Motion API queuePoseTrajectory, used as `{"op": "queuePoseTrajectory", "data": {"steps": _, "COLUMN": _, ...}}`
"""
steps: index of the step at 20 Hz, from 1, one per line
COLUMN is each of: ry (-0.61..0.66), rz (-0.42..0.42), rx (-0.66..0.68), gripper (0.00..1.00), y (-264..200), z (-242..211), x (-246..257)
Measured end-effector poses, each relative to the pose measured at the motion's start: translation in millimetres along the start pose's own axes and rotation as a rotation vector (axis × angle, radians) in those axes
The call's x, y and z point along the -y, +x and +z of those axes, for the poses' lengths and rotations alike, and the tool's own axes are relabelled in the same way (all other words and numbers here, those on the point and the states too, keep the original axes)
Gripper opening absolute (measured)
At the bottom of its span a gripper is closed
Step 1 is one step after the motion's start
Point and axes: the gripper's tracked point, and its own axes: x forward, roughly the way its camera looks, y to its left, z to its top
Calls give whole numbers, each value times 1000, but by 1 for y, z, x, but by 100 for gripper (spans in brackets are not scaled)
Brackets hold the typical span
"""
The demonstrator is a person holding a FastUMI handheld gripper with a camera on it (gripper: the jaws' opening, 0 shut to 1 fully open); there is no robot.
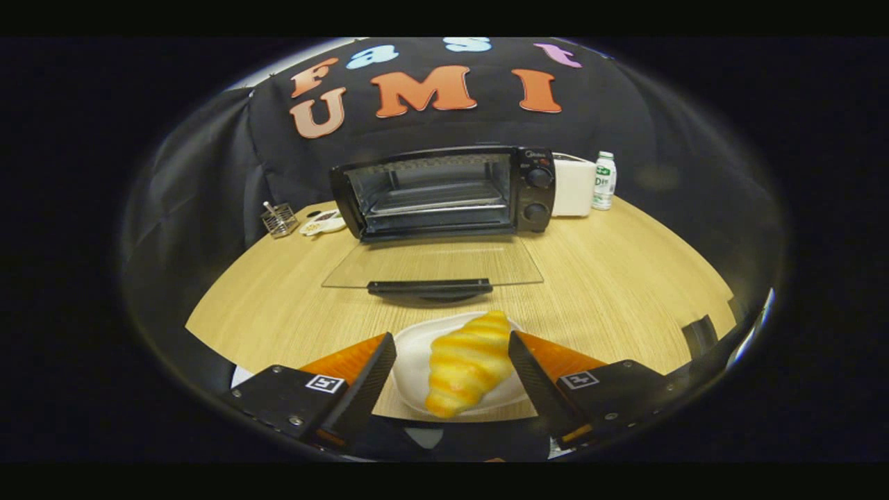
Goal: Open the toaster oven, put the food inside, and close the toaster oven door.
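A black toaster oven (pixel 444 191) stands at the back of the wooden table, its glass door (pixel 432 267) folded down flat toward me, the black handle (pixel 429 286) at its front edge. The inside rack is bare. A golden croissant (pixel 467 362) lies on a white plate (pixel 411 361) just in front of the door. My gripper (pixel 451 351) is open, its two black and orange fingers standing either side of the croissant with a gap to each side, not touching it.
A white box (pixel 574 186) and a small bottle (pixel 603 180) stand right of the oven. Left of it are a wire holder (pixel 279 219) and a small white dish (pixel 323 222). The round table's edge (pixel 208 305) curves off on both sides.
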Motion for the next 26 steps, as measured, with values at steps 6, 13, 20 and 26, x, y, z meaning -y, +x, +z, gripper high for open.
{"op": "queuePoseTrajectory", "data": {"steps": 6, "ry": 66, "rz": -56, "rx": -86, "gripper": 97, "y": 10, "z": -45, "x": 8}}
{"op": "queuePoseTrajectory", "data": {"steps": 13, "ry": 93, "rz": -78, "rx": -103, "gripper": 76, "y": 16, "z": -52, "x": 10}}
{"op": "queuePoseTrajectory", "data": {"steps": 20, "ry": 246, "rz": 99, "rx": -55, "gripper": 57, "y": 3, "z": -21, "x": -10}}
{"op": "queuePoseTrajectory", "data": {"steps": 26, "ry": 309, "rz": 274, "rx": 31, "gripper": 56, "y": -12, "z": 10, "x": -29}}
